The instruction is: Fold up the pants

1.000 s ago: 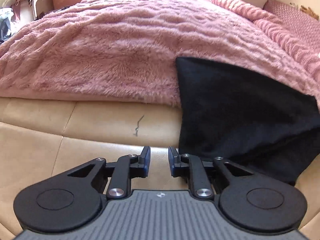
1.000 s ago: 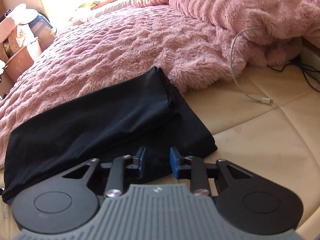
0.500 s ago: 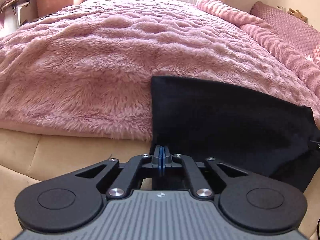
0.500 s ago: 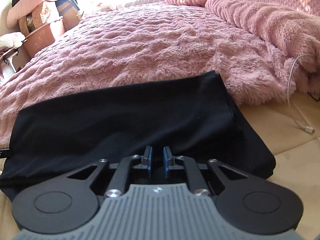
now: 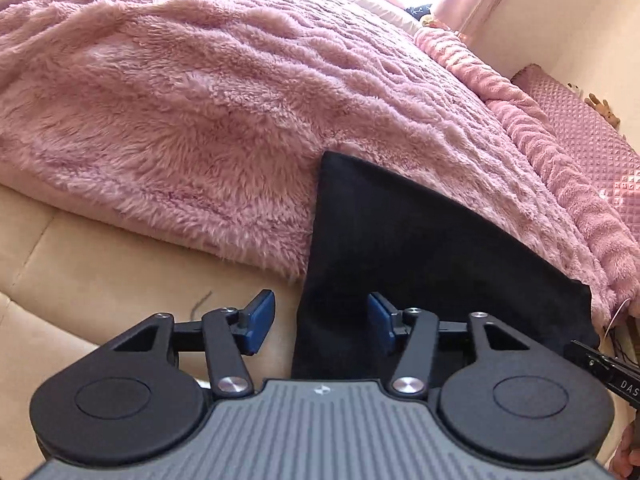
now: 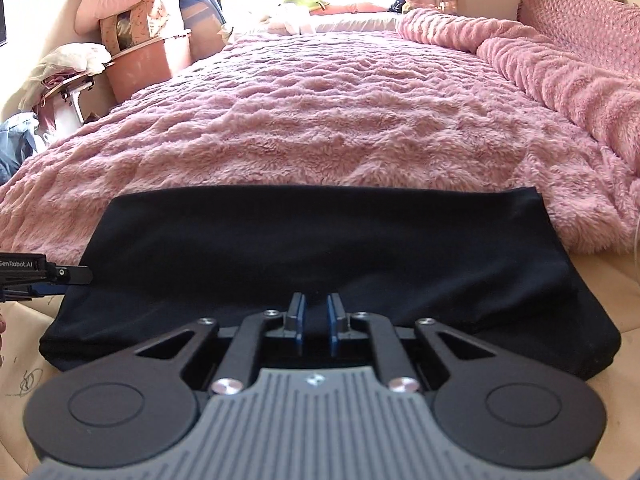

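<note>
The black pants (image 6: 320, 264) lie folded in a wide rectangle, partly on the pink fuzzy blanket (image 6: 340, 120) and partly on the tan mattress edge. In the left wrist view the pants (image 5: 420, 260) run off to the right. My left gripper (image 5: 320, 320) is open, its fingers on either side of the pants' left edge. My right gripper (image 6: 314, 320) has its fingers nearly together over the near edge of the pants, with a narrow gap; whether cloth is pinched is unclear. The left gripper's tip shows in the right wrist view (image 6: 60, 276).
The tan mattress surface (image 5: 100, 280) lies at the near side. A pink quilted headboard (image 6: 580, 28) is at the right. A tub, bedding and clothes (image 6: 152, 52) are stacked at the far left. A white cable (image 5: 618, 312) lies at the blanket's right edge.
My left gripper has opened wide from shut and tilted, now straddling the pants' left edge. My right gripper has moved to the middle of the near edge, its gap about the same.
</note>
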`<action>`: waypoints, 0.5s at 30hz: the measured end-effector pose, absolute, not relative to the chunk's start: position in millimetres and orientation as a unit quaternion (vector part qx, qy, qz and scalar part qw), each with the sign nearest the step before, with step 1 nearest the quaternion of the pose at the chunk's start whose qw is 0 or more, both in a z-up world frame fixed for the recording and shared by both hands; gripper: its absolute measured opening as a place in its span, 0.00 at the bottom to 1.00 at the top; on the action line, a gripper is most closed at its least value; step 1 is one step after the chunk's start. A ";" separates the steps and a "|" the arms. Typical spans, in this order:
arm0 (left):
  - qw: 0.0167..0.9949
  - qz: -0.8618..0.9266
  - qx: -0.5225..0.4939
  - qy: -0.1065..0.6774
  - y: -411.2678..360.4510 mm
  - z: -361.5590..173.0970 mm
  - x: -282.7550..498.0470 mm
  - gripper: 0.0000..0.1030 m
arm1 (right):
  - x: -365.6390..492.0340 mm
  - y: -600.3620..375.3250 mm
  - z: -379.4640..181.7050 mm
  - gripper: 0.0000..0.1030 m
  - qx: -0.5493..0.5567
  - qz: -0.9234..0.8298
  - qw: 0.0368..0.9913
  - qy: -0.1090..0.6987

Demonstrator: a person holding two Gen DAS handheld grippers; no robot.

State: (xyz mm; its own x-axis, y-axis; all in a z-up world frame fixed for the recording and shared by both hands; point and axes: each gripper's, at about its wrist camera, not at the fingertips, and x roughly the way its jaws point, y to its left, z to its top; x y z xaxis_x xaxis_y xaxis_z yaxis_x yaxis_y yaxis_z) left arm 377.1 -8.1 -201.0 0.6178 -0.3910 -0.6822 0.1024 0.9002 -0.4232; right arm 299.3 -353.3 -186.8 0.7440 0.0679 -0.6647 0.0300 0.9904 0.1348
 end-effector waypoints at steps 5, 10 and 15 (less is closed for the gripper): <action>0.861 -0.177 -0.230 0.417 -0.9 -208.0 404.5 0.58 | 324.6 -354.2 -196.5 0.06 0.067 0.014 0.927 0.369; 0.842 -0.205 -0.271 0.419 11.2 -218.4 418.4 0.48 | 330.8 -361.5 -206.6 0.06 0.087 0.019 0.924 0.372; 0.815 -0.240 -0.307 0.429 14.3 -226.0 409.2 0.46 | 333.9 -364.2 -211.7 0.06 0.094 0.019 0.921 0.379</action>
State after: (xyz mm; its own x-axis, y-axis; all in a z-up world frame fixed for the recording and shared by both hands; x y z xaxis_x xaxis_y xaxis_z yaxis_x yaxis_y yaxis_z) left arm 409.2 14.3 -226.0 0.5158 -0.6551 -0.5520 0.1277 0.6960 -0.7066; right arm 333.9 -364.2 -211.7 0.7124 0.1060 -0.6937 0.0365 0.9816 0.1874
